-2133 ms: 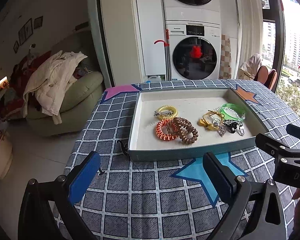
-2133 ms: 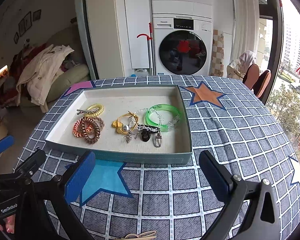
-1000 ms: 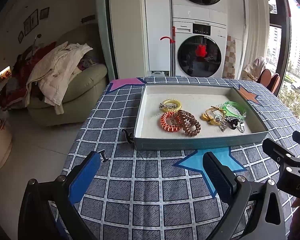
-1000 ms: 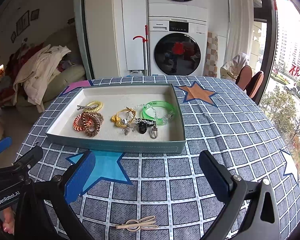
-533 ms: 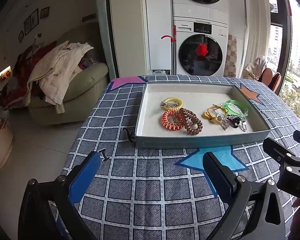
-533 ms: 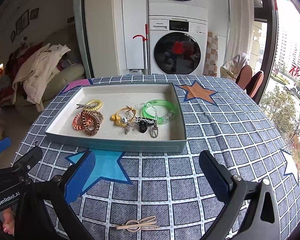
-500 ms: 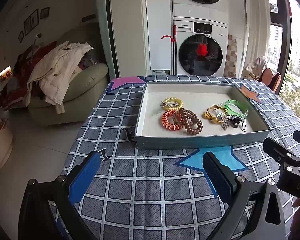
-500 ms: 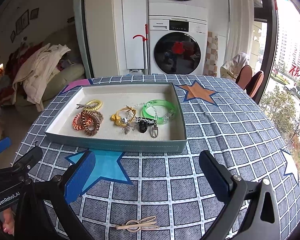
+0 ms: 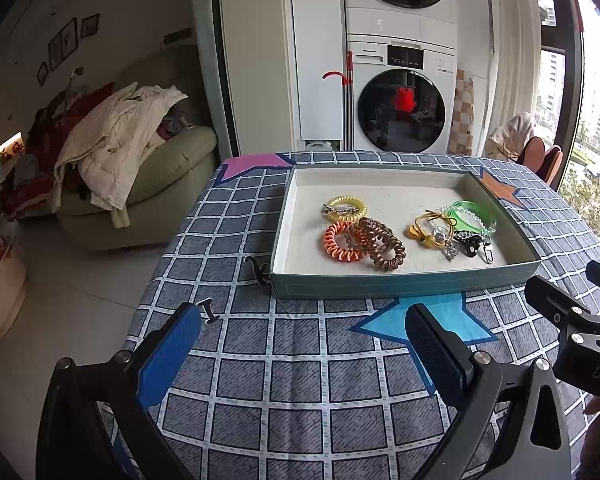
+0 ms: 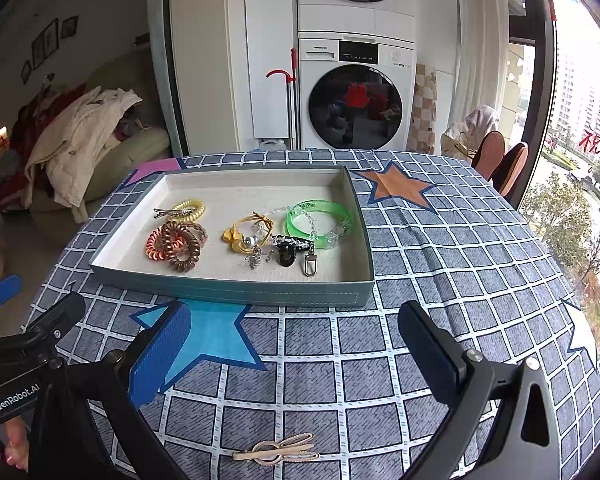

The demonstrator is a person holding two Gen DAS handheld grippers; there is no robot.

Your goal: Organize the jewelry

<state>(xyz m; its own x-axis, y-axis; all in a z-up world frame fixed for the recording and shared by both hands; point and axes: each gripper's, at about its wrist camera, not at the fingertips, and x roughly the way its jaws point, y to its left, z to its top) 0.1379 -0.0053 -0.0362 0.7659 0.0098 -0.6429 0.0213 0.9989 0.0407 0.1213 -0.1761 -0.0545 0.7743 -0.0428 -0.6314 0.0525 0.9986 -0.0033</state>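
Observation:
A teal tray (image 9: 400, 284) (image 10: 228, 290) sits mid-table holding several pieces: a yellow coil hair tie (image 9: 346, 206) (image 10: 188, 206), an orange coil (image 9: 338, 242) (image 10: 154, 246), a brown coil (image 9: 382, 244) (image 10: 180, 246), a yellow cord piece (image 9: 428, 226) (image 10: 244, 232), a green bangle (image 9: 474, 212) (image 10: 318, 222) and a black clasp (image 9: 470, 240) (image 10: 290, 246). A beige hair clip (image 10: 278, 450) lies on the cloth below my right gripper (image 10: 294, 344). Two small black clips (image 9: 258, 270) (image 9: 210, 312) lie left of the tray. My left gripper (image 9: 302, 348) is open, as is the right; both hold nothing.
The table wears a blue-grey checked cloth (image 9: 300, 360) with coloured stars. Its left edge drops to the floor by a green sofa (image 9: 148, 184) heaped with clothes. Stacked washing machines (image 9: 400, 92) stand behind. Chairs (image 10: 500, 160) and a window lie far right.
Both grippers have drawn back from the tray, so it looks smaller and farther. The beige hair clip and the small black clips have come into view. The jaws' opening is unchanged.

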